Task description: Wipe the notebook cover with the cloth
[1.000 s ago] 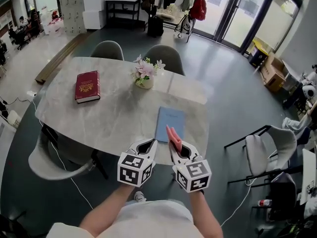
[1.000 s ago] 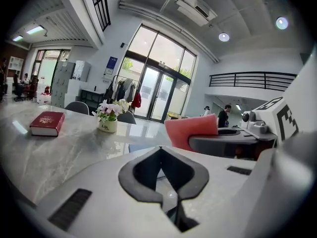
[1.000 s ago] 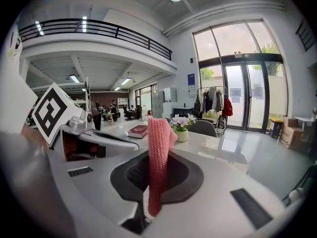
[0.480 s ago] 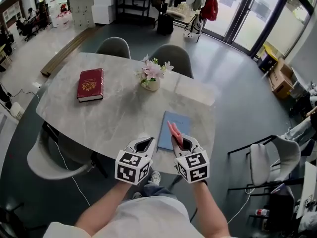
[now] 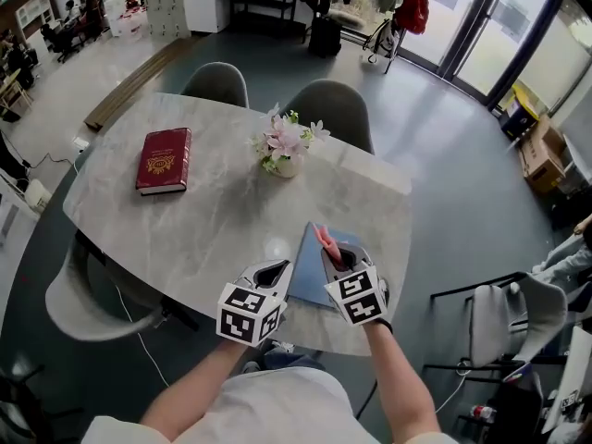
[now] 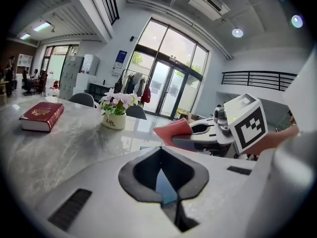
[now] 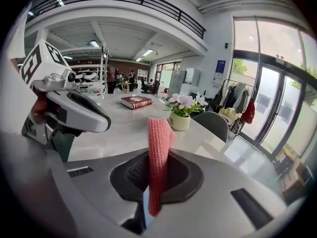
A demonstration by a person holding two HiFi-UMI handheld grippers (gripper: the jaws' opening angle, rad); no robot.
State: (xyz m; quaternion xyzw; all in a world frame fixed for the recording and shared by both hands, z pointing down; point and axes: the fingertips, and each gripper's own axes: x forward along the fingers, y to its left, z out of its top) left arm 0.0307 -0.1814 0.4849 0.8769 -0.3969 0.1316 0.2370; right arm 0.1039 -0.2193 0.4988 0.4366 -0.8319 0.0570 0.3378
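The right gripper point(image 5: 335, 257) pinches the pink cloth point(image 5: 325, 241) above the blue notebook point(image 5: 307, 280) at the table point(image 5: 213, 215) edge; the left gripper point(image 5: 275, 271) sits closed and empty beside it. The wipe likely goes best with the cloth lowered flat and stroked along the cover

Taken from the middle of the table point(image 5: 208, 220) in the head view (12 o'clock pointing away from the person), the book point(image 5: 164, 160) lies at 10 o'clock and the flower pot point(image 5: 284, 151) stands at 1 o'clock. The notebook point(image 5: 306, 280) lies at 5 o'clock by the near edge. The right gripper point(image 5: 327, 250) sits over it, the cloth point(image 5: 326, 240) between its jaws. The left gripper point(image 5: 272, 270) is just beside the notebook at its 9 o'clock. Two chairs point(image 5: 215, 83) stand behind the far edge.
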